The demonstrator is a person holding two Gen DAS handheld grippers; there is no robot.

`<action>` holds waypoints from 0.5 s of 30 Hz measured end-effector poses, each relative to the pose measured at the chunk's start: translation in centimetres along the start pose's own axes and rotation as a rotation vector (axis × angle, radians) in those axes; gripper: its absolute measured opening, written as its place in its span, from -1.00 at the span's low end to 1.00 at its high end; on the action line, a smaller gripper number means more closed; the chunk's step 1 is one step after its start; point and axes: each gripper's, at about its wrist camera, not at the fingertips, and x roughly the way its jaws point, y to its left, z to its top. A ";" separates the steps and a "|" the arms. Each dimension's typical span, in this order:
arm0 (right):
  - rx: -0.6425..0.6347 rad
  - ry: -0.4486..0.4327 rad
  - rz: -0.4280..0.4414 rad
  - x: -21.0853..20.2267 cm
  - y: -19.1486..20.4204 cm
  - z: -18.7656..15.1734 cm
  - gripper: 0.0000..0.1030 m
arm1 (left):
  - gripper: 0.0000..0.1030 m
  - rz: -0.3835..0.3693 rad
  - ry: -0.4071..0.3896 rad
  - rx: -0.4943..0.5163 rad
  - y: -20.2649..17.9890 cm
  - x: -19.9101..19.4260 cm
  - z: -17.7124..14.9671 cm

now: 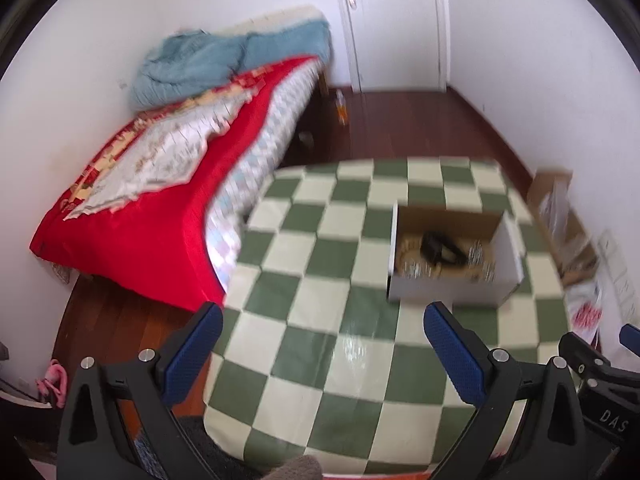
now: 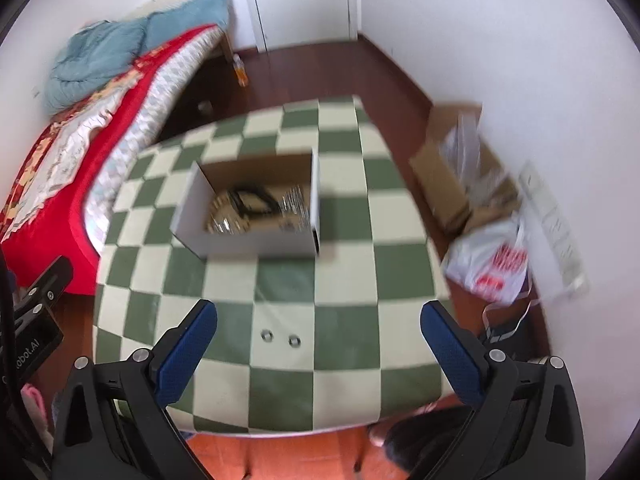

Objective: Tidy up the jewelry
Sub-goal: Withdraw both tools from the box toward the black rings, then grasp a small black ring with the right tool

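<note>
The counter (image 2: 280,292), under a green and cream checked cloth, carries everything within easy reach of both arms. Toward its far side sits an open white box (image 2: 244,240), top open so pieces can be dropped in; it holds a blurred tangle of dark and silvery jewelry (image 2: 256,204). Two small silver rings (image 2: 281,338) lie side by side on the cloth, well apart from the box, likely awaiting sorting. The right gripper (image 2: 318,330) hangs wide and empty near them; the left gripper (image 1: 322,330) is likewise wide, holding nothing.
</note>
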 end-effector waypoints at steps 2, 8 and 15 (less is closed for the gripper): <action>0.007 0.056 0.015 2.6 -0.6 -1.0 0.30 | 0.99 -0.002 0.052 0.029 -0.7 1.8 -1.0; 0.035 0.194 0.101 10.0 -1.3 -3.8 -0.19 | 0.99 0.094 0.169 0.093 -2.3 7.4 -3.7; 0.001 0.241 0.093 14.0 0.2 -5.4 -0.19 | 0.99 0.117 0.261 0.095 -1.9 11.0 -5.3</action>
